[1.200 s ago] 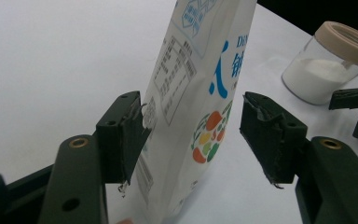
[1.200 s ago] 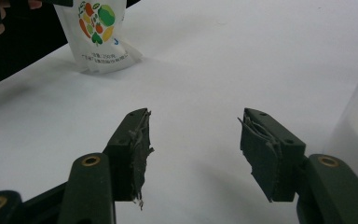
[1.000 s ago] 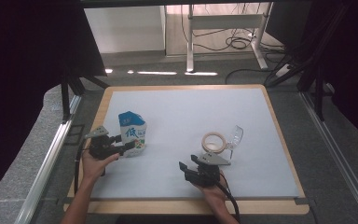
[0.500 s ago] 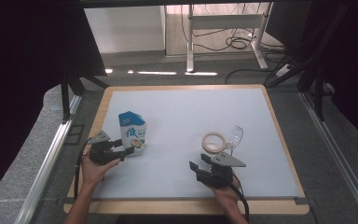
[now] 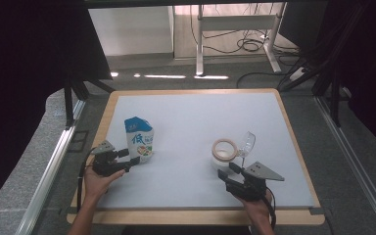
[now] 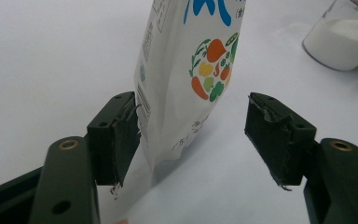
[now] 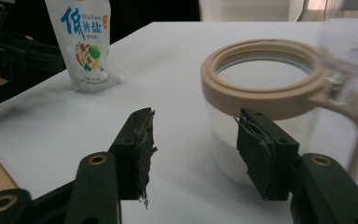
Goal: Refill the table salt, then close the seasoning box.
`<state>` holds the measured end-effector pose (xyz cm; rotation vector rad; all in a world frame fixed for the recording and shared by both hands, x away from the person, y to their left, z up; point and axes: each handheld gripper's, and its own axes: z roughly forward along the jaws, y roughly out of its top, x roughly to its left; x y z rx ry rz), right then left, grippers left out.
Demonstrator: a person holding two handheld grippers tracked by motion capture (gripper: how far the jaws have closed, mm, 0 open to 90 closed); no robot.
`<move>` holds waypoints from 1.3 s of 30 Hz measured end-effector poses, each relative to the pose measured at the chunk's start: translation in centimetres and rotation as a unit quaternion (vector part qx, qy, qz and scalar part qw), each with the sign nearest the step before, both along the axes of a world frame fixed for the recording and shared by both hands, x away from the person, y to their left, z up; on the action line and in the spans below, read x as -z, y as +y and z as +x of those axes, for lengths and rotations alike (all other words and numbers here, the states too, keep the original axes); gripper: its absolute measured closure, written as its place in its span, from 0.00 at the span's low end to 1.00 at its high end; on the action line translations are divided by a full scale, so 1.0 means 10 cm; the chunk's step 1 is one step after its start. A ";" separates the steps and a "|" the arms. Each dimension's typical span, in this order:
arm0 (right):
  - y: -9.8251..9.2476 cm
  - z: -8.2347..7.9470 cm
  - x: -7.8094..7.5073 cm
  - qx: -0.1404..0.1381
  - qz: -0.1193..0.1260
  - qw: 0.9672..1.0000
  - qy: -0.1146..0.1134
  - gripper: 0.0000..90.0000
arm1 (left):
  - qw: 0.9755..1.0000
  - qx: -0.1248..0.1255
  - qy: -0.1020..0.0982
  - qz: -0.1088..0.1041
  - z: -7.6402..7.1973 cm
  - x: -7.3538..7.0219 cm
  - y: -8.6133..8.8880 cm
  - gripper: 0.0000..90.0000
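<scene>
A white and blue salt bag [image 5: 139,139] stands upright at the left of the white table top. My left gripper [image 5: 129,159] is open around its lower corner; in the left gripper view the bag [image 6: 186,70] is close to the left pad [image 6: 121,135] and well apart from the right one. A glass jar of white powder with a tan ring [image 5: 225,149] stands right of centre, its clear lid [image 5: 247,143] hinged back. My right gripper [image 5: 227,172] is open just in front of the jar [image 7: 261,100]. Its jaws have just been closing, and nothing is between them.
The white mat lies in a wooden frame [image 5: 191,215] whose front edge is close under both hands. Grey padded ledges [image 5: 34,161] run along both sides. Beyond the far edge are desk legs and cables [image 5: 247,46] on the floor.
My right gripper has moved to the right along the front of the table, and now sits below the jar's right side. The left gripper and the bag have stayed put.
</scene>
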<state>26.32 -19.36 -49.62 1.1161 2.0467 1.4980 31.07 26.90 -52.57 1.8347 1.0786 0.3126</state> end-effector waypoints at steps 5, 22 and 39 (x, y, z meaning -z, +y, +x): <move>-0.17 -0.01 -0.07 0.019 0.006 1.000 -0.011 0.63 | 1.000 0.002 0.001 -0.001 0.00 0.01 -0.01 0.38; -0.62 0.18 -0.07 0.092 0.005 0.996 -0.005 1.00 | 1.000 0.004 -0.001 0.000 -0.02 0.00 -0.02 0.38; -0.64 0.37 -0.25 0.119 0.015 0.992 -0.035 1.00 | 1.000 0.005 0.003 0.004 -0.04 0.03 -0.04 0.37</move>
